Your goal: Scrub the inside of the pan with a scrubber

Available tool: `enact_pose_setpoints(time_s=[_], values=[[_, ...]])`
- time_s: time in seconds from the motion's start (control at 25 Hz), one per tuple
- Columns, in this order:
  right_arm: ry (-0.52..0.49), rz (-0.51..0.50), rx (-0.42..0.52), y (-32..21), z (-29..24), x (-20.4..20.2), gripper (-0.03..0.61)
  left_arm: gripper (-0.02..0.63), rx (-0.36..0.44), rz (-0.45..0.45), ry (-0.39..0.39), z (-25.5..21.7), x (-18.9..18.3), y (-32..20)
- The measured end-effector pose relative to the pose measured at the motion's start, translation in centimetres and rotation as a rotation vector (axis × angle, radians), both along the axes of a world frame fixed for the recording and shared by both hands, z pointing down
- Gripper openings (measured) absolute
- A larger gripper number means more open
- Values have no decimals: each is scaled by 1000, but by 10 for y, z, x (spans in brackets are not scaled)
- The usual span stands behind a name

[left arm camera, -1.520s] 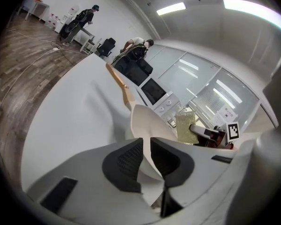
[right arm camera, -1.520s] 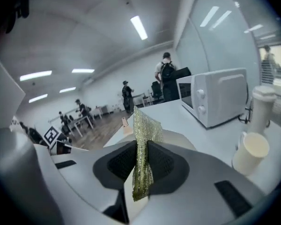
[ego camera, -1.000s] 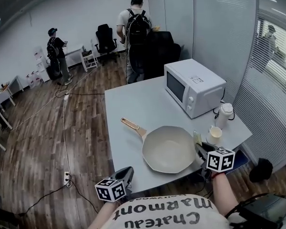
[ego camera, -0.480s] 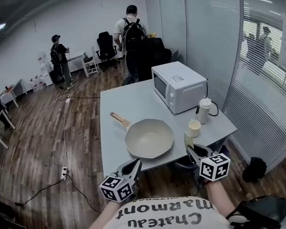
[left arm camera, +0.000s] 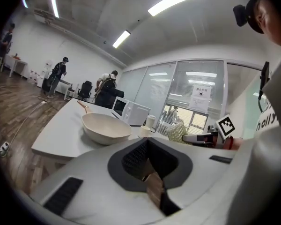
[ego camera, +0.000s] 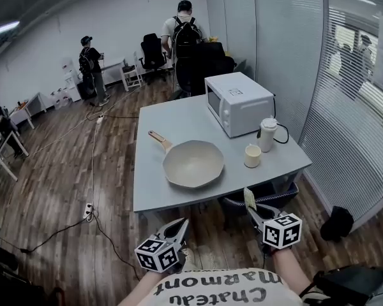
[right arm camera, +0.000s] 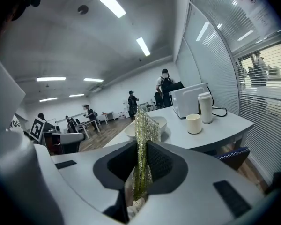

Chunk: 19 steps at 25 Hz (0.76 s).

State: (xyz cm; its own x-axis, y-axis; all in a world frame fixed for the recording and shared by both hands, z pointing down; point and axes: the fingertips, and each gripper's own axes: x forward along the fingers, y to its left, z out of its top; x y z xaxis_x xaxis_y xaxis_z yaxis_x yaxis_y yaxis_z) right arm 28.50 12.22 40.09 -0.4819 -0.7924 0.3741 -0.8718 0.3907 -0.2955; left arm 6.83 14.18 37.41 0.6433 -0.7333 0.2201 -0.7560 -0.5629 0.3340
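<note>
Both grippers are out in front of the worktop (ego camera: 179, 123), over the wood floor (ego camera: 64, 190) rather than over the top itself. The left gripper (ego camera: 179, 227) has its fingers pressed together with nothing in them, and its own view shows that plainly. The right gripper (ego camera: 255, 210) is pinching the scrubber (right arm camera: 143, 130), a flat, sparkly greenish-gold mesh pad. It stands upright on its edge between the fingers and pokes out well past the tips.

The pan (ego camera: 193, 164) is cream coloured and sits flat on the worktop, near the front edge. Its handle (ego camera: 158, 138) points away and to the left. It's well apart from both grippers, so nothing is touching it.

Just right of the pan is a small pale cup (ego camera: 253, 155), and a tall white lidded tumbler (ego camera: 267, 134) is right behind that. A white microwave (ego camera: 238, 104) takes up the far right part of the worktop.

There's something dark tucked under the near edge on the right, probably a chair seat (ego camera: 268, 193), but I honestly can't tell from this angle. A person with a backpack (ego camera: 184, 34) stands beyond the far end.
</note>
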Motion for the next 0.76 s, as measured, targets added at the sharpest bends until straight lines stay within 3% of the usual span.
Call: enact_pose_setpoints(time_s=[0.28, 0.76], values=[[6, -9, -10, 24, 10, 4, 61, -3, -53, -42, -20, 16, -6, 29], [37, -24, -35, 36, 32, 1, 61, -3, -78, -68, -27, 27, -13, 50]])
